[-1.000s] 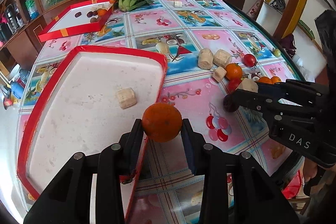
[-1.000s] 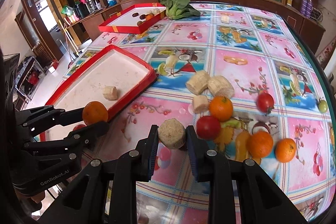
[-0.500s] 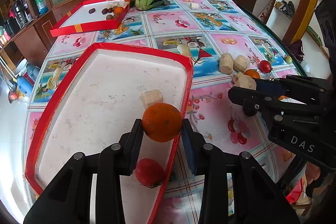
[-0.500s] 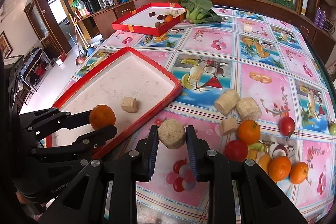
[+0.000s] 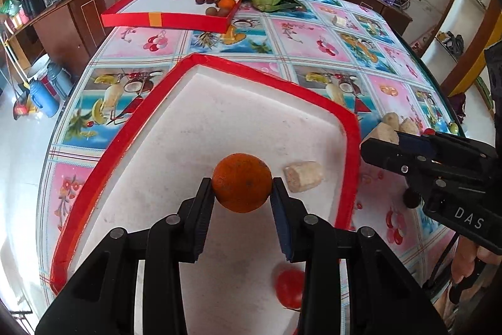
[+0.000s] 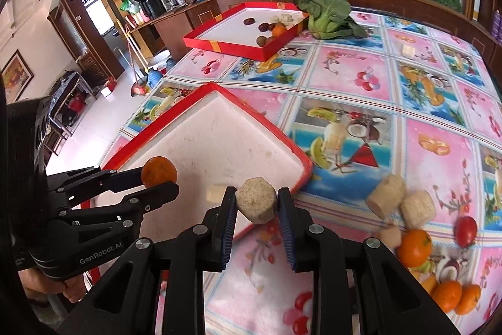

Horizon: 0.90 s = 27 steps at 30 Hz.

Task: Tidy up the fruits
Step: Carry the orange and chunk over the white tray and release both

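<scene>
Both tools have carried their loads toward the red-rimmed tray | left tool clamped on orange, frame centre, over tray floor | right tool clamped on beige chunk, lower centre, at tray's near edge | tomato in tray, lower right.

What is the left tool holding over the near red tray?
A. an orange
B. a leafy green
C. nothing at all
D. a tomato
A: the left tool is shut on an orange, held above the white floor of the near tray, while a tomato and a pale chunk lie in the tray.
</scene>
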{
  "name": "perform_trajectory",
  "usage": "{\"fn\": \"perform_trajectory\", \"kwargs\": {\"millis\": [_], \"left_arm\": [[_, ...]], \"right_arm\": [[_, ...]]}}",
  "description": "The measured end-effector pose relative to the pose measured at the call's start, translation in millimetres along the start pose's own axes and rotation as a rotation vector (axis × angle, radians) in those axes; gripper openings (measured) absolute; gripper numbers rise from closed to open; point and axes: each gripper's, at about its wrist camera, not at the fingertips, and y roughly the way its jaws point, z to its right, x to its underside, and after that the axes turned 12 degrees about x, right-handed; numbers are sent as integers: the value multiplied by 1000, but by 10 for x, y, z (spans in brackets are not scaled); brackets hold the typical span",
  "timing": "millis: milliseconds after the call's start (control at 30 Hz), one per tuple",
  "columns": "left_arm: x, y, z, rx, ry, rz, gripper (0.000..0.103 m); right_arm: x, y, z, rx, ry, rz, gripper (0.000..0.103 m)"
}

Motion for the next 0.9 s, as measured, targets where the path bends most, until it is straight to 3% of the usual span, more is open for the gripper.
{"fn": "perform_trajectory", "kwargs": {"millis": [300,800,867,900], "left_arm": [[64,160,-126,-1,-20,-39,34],[77,199,-132,-3,-30,-47,36],[81,208,-130,5,-36,-56,52],[87,207,-129,11,-40,-57,56]], "right_arm": [[-143,459,-98,23,-9,-61,27],[-101,594,-210,86,-67,-49,28],[-101,592,-205,82,-63,-46,28],[-101,587,-202,81,-60,-45,28]]}}
